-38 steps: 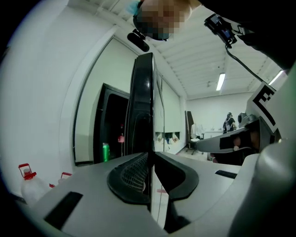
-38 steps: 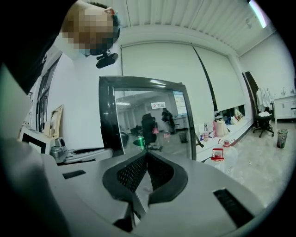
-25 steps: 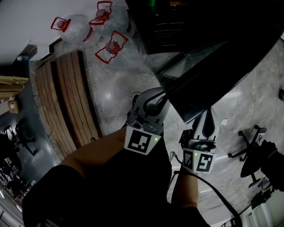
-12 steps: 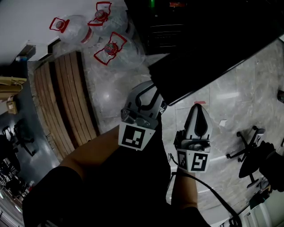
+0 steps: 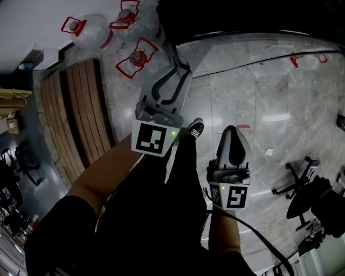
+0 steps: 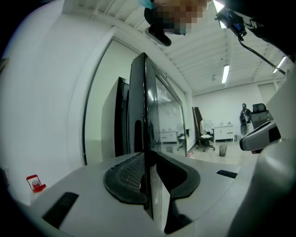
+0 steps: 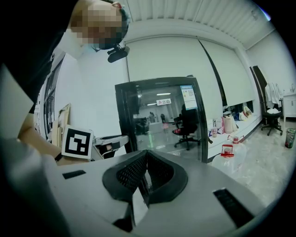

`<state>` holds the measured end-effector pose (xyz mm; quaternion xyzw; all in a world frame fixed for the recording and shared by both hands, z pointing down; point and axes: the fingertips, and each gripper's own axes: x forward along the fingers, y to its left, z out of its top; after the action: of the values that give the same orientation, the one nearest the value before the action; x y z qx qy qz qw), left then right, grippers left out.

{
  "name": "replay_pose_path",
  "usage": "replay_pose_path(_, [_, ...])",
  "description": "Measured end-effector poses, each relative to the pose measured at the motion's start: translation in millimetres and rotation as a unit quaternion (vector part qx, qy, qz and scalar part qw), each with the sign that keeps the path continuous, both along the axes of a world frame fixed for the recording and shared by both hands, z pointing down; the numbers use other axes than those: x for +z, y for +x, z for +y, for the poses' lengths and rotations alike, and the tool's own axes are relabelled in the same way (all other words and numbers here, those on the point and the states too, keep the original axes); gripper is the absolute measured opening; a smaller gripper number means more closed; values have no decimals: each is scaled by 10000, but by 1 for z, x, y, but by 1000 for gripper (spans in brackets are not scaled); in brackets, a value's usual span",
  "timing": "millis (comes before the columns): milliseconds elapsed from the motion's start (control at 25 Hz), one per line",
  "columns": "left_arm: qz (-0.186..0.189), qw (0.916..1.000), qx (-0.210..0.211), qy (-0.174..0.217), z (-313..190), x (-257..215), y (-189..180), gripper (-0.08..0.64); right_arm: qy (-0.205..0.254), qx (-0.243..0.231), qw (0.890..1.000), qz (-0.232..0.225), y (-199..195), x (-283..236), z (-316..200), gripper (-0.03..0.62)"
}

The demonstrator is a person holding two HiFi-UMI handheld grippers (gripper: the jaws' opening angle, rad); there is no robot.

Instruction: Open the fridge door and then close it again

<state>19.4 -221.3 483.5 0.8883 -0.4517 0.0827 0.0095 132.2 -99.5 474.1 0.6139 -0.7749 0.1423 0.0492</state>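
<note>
We see the left gripper clamped on the thin black edge of the fridge door, its ribbed dark pads pressed to either face; the door is a flat glass pane in a glossy black frame, seen edge-on here; in the right gripper view the glass mirrors the room. From the head view the left gripper reaches up to the dark fridge along the top edge. The right gripper is closed on nothing, its pads meeting; it hangs over the floor. Clear water bottles with red handles stand beside wooden slats; the floor is polished, veined stone. A second ago the door jutted out as a broad dark slab across the floor; now it is swung back toward the fridge, more stone shows, and the left gripper is further forward.
</note>
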Motion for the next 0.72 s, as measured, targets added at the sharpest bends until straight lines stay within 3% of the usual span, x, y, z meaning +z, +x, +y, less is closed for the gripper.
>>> replay_pose_path(120, [189, 9997, -137, -124, -22, 1, -8, 77, -8, -67, 10000, 19, -5, 1, -6, 15])
replay_pose_path(400, [248, 9995, -197, -90, -64, -3, -16, 84, -61, -64, 10000, 43, -8, 3, -18, 15])
replay_pose_path(720, [339, 9993, -167, -40, -69, -4, -17, 86, -66, -19, 10000, 48, -10, 3, -29, 15])
